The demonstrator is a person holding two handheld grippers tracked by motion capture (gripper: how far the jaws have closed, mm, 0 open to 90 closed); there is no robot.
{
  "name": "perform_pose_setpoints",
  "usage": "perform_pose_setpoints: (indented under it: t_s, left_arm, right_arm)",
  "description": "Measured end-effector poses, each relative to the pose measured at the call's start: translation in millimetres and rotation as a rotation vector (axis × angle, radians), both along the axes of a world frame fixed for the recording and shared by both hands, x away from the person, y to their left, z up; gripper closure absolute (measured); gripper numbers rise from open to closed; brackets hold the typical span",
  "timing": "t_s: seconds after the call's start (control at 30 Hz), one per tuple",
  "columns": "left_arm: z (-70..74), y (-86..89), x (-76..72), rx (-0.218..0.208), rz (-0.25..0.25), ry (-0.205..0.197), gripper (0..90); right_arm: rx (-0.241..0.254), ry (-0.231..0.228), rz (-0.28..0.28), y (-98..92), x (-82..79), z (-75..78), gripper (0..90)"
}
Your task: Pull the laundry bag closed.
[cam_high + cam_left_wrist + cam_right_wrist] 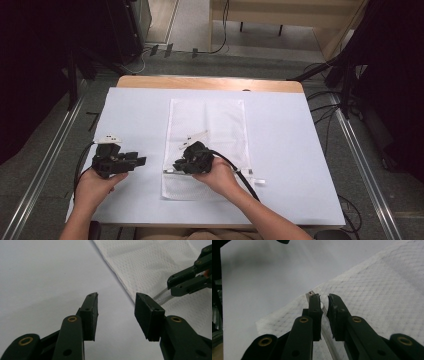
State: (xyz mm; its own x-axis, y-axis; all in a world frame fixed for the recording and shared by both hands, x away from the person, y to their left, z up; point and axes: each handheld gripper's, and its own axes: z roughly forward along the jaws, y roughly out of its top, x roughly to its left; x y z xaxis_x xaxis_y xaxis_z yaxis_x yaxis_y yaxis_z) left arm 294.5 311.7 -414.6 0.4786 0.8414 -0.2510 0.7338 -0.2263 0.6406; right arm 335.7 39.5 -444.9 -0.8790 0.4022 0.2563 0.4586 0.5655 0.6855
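Black jaws of the right gripper (pixel 324 301) rise close before its own camera, nearly together and pinching a small white zipper pull (pixel 322 305) that sits on the clear zipper strip (pixel 329 346) of a white mesh laundry bag (pixel 377 297). From the high view that gripper (pixel 178 164) rests low on the bag (pixel 207 117), near its left edge, held in the person's right hand (pixel 220 176), with its black cable (pixel 245 179) trailing back toward the right forearm. The bag lies flat and lengthwise at the middle of a white sheet (pixel 285 145) that covers most of a wooden table (pixel 210 82). In the left gripper view the jaws of the left gripper (pixel 116 307) stand well apart with nothing between them, hovering over the bare white sheet (pixel 45 277) just beside the bag's edge (pixel 150 265); the right gripper's jaws (pixel 180 282) show farther off at the right, closed over the zipper strip. Seen from above, the left gripper (pixel 141 161) is held in the left hand (pixel 95 187) to the left of the bag, pointing toward it and clear of the cloth.
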Motion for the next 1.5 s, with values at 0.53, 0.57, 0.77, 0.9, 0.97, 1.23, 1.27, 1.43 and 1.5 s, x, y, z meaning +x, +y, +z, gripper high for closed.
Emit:
perform_pose_setpoints:
  t_s: [0.53, 0.57, 0.77, 0.9, 0.97, 1.23, 1.27, 1.43, 1.5]
  left_arm:
    - [0.0, 1.2, 0.8, 0.0, -0.001, -0.001, 54.0]
    - [0.0, 1.2, 0.8, 0.001, -0.001, 0.0, 54.0]
    - [-0.2, 0.7, 0.8, 0.002, -0.003, 0.0, 53.8]
    - [-0.1, 1.0, 0.8, 0.003, -0.003, 0.0, 53.8]
    - [-0.1, 0.9, 0.7, 0.004, -0.003, 0.0, 53.8]
    - [0.0, 1.3, 0.6, 0.002, -0.003, -0.001, 53.8]
    - [0.0, 1.2, 0.6, 0.002, -0.002, -0.001, 53.8]
    - [-0.1, 1.1, 0.8, 0.004, -0.003, -0.001, 53.8]
    - [0.1, 1.1, 0.8, 0.004, -0.004, -0.001, 53.8]
  right_arm:
    - [-0.017, 0.026, 0.042, 27.9, 5.4, -10.7, 78.7]
    - [-0.019, 0.024, 0.049, 28.8, 5.8, -11.0, 78.7]
    - [-0.03, 0.047, 0.05, 31.3, 9.0, -16.3, 78.3]
    - [-0.037, 0.053, 0.052, 31.6, 9.5, -18.6, 77.3]
    - [-0.037, 0.054, 0.054, 31.4, 9.2, -18.8, 78.7]
    - [-0.057, 0.027, 0.079, 33.8, 2.0, -18.1, 82.5]
    - [-0.064, 0.02, 0.08, 33.8, 1.0, -17.7, 82.6]
    - [-0.048, 0.023, 0.079, 34.1, -1.4, -18.4, 83.4]
    - [-0.047, 0.026, 0.079, 33.7, -0.8, -18.7, 83.1]
